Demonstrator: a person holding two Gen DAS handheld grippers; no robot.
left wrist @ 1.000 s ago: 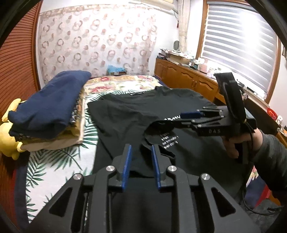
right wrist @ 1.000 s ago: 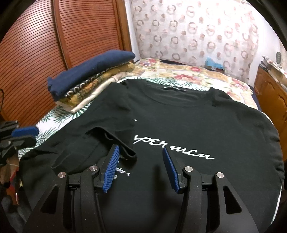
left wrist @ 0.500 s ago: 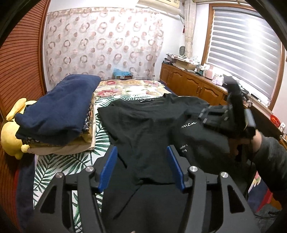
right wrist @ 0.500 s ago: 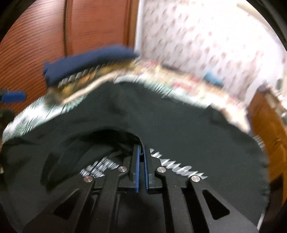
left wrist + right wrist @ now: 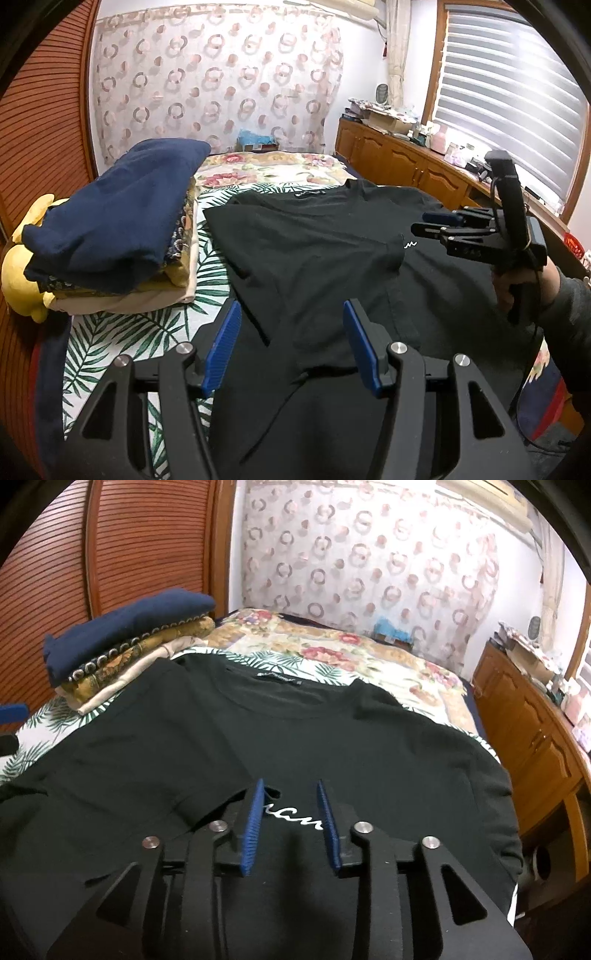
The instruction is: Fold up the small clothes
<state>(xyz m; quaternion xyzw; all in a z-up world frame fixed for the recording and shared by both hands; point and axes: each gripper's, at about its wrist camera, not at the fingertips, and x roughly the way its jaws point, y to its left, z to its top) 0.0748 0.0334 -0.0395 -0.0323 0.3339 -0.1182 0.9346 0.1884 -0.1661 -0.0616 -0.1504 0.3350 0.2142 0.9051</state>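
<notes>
A black T-shirt (image 5: 314,251) with white lettering lies on the bed, collar far from me; its left side is folded over the middle, covering most of the print. It also shows in the right wrist view (image 5: 295,731). My left gripper (image 5: 291,332) is open and empty, just above the shirt's near left part. My right gripper (image 5: 290,812) is open and empty above the lettering; in the left wrist view the right gripper (image 5: 424,223) hovers over the shirt's right side.
A stack of folded clothes (image 5: 110,229) topped with a navy piece sits left of the shirt, by a yellow plush toy (image 5: 18,273). A wooden cabinet (image 5: 406,170) runs along the right. A slatted wooden wall (image 5: 140,542) stands on the left.
My left gripper let go of the shirt and opened wide. My right gripper closed on the folded part, carried it across, then opened; the flap now lies flat over the print.
</notes>
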